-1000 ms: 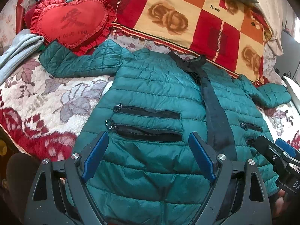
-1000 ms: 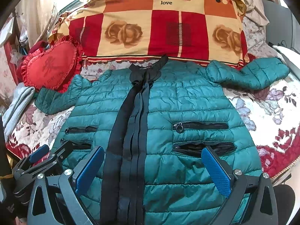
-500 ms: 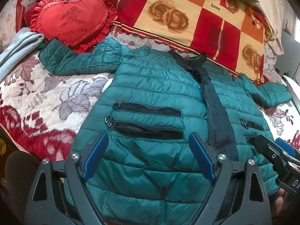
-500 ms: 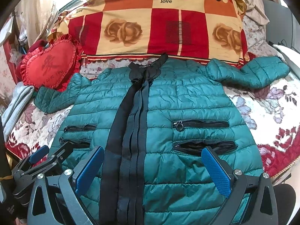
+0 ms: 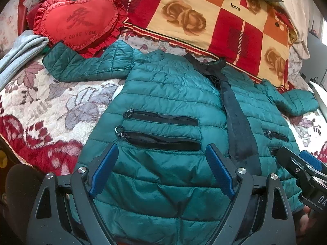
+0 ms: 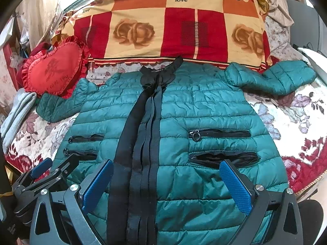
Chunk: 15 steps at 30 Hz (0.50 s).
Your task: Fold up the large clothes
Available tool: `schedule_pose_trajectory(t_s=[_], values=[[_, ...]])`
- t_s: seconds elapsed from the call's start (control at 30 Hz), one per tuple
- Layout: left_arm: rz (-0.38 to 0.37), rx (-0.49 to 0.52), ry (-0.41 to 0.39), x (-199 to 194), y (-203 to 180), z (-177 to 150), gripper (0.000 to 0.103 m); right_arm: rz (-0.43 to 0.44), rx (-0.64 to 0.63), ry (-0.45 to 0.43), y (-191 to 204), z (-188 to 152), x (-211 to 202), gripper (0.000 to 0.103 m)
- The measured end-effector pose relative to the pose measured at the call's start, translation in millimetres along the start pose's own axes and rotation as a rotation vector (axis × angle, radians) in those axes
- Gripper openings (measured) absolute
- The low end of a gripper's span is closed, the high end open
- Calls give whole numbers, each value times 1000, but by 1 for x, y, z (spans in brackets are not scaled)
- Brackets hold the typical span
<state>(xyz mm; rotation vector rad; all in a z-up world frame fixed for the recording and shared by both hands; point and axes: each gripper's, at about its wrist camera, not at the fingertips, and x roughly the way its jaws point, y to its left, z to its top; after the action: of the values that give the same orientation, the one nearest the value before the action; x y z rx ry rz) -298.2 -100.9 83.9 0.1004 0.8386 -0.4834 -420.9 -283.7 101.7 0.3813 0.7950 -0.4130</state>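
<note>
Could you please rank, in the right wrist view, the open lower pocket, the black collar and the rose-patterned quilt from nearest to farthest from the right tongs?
1. Open lower pocket, just beyond the right tongs, right side.
2. Black collar, jacket's far end, centre.
3. Rose-patterned quilt, behind the jacket.

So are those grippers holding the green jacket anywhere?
No. The left gripper and right gripper are both open above the jacket, holding nothing.

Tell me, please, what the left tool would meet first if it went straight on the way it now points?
Most likely the green jacket: the open left tool points across its front panel, toward the lower zip pocket. Depth is unclear, so it may touch padding short of the pocket.
</note>
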Motion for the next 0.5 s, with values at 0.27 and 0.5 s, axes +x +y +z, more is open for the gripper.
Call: schedule_pose_trajectory(t_s=[0.27, 0.5], values=[[9, 18, -6, 1, -2, 0, 87, 13, 31, 5, -2, 1, 1, 103], [11, 18, -10, 1, -3, 0, 87, 50, 52, -35, -4, 3, 2, 103]])
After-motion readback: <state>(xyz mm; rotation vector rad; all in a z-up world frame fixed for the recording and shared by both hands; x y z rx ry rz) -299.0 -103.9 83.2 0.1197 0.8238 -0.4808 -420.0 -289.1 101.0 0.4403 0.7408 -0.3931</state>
